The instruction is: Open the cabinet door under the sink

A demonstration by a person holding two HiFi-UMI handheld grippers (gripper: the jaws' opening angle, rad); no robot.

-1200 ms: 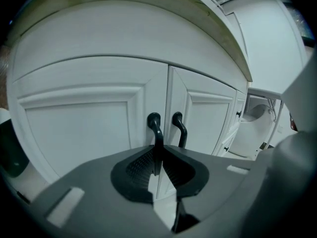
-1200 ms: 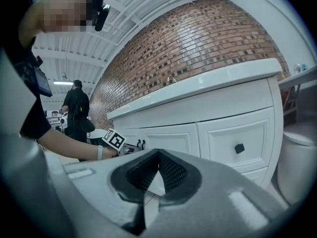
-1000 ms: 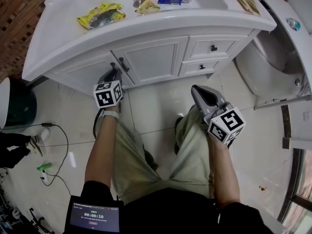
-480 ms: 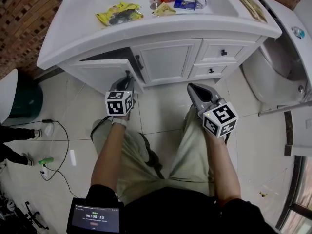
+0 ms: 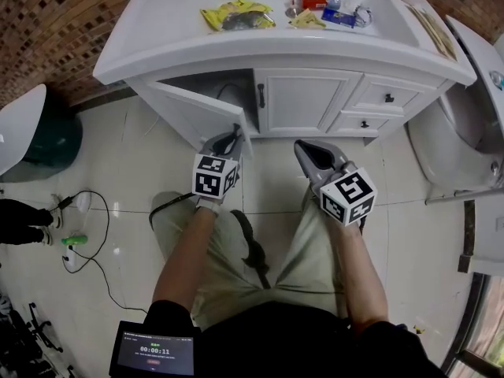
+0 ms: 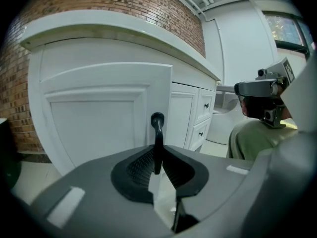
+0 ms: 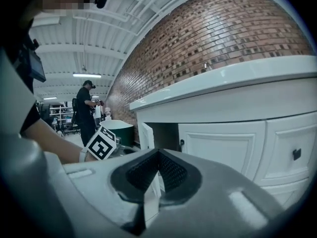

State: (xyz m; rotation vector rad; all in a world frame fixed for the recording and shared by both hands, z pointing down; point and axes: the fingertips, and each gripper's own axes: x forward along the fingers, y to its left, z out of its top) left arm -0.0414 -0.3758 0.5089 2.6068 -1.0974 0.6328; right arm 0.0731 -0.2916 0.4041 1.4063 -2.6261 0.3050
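The door [image 5: 206, 115] under the sink [image 5: 236, 50] stands swung out at the sink's left end. Its black handle [image 6: 157, 133] is pinched between the left gripper's [image 5: 229, 142] jaws (a narrow gap, the handle upright). The right gripper [image 5: 309, 153] hangs before the sink's middle door [image 5: 307, 101], jaws together on nothing.

Same build on both: left gripper [image 5: 231, 140] and right gripper [image 5: 303, 150] have grey moulded shells, with black ribbed pads [image 6: 141, 165] set in a dark oval recess. Each carries a white cube [image 5: 215, 176] with black square markers, one marker per face. The person wears khaki trousers [image 5: 311, 250], a black short-sleeved top [image 5: 268, 333] and a white wristband [image 5: 206, 205] on the left wrist.
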